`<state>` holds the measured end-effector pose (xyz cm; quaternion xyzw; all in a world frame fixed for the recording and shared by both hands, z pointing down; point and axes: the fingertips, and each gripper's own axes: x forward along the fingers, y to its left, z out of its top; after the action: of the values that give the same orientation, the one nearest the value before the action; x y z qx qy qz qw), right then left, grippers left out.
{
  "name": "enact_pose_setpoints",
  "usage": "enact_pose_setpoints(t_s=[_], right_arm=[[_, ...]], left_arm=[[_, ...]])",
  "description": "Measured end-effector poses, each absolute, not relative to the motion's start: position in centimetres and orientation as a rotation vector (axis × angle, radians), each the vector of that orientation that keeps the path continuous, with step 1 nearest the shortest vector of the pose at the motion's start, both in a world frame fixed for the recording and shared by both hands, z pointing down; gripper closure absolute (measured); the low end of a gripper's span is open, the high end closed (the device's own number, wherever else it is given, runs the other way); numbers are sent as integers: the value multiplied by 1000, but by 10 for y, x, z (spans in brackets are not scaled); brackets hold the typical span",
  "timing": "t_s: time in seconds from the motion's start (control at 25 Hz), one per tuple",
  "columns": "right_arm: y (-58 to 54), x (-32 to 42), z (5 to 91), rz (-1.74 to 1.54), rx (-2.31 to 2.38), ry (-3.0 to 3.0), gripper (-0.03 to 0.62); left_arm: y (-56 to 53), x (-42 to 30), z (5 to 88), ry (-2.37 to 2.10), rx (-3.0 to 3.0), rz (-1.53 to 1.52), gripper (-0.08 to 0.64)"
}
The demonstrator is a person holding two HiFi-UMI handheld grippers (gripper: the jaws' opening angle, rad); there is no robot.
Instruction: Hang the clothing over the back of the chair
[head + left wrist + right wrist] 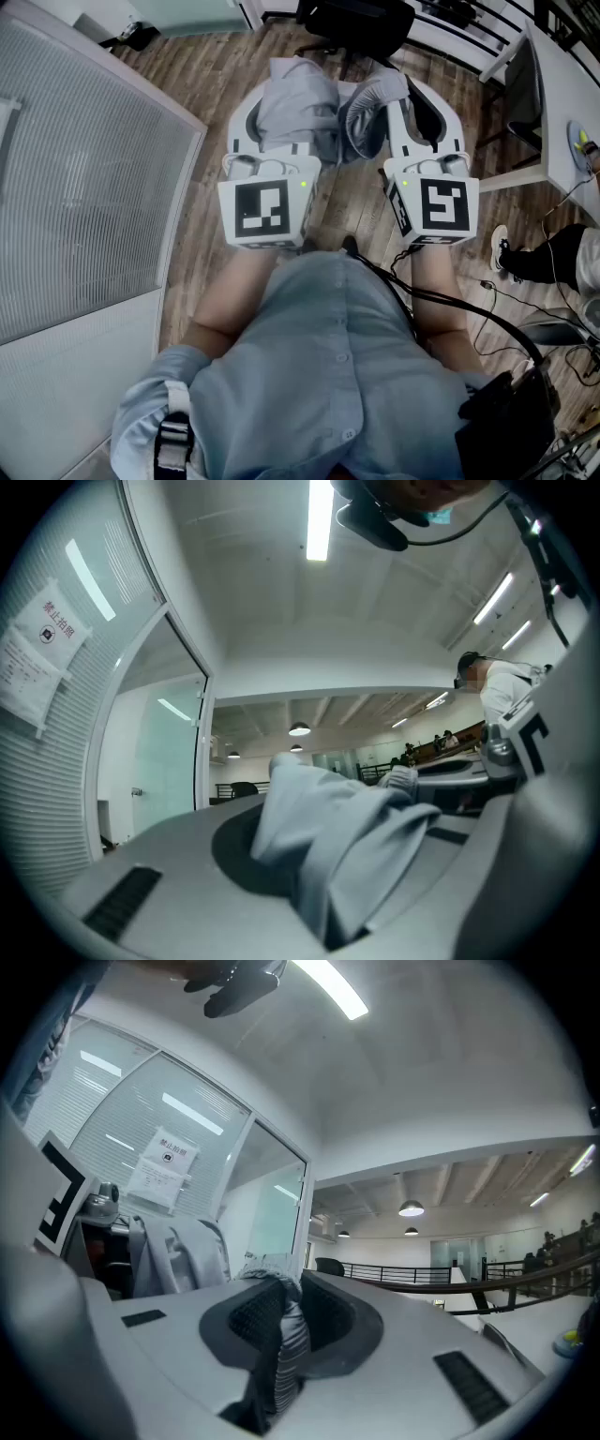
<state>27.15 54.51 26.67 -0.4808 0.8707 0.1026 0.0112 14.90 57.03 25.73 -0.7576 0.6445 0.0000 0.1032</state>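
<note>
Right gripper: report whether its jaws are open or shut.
Shut on the clothing: the right gripper pinches a striped grey fold between its pads, seen in its own view.

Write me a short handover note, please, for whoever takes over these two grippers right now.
Left gripper: shut on a fold of the grey clothing.
Right gripper: shut on the garment's striped ribbed edge.
Things: the clothing is bunched between the two grippers, which are side by side in front of the person. A black chair stands ahead on the wooden floor, apart from the clothing.
Done: the clothing is off the ground, gripped at two places.
Left: carry it to the chair, presumably that one, and drape it over the back.
</note>
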Motion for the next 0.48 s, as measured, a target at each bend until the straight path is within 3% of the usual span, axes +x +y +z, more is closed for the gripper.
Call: enact_pose_setpoints(t_s=[0.48], right_arm=[[544,293,275,314,-1483,2724,541]], left_arm=[[568,167,267,1939,-2227,-16,522]])
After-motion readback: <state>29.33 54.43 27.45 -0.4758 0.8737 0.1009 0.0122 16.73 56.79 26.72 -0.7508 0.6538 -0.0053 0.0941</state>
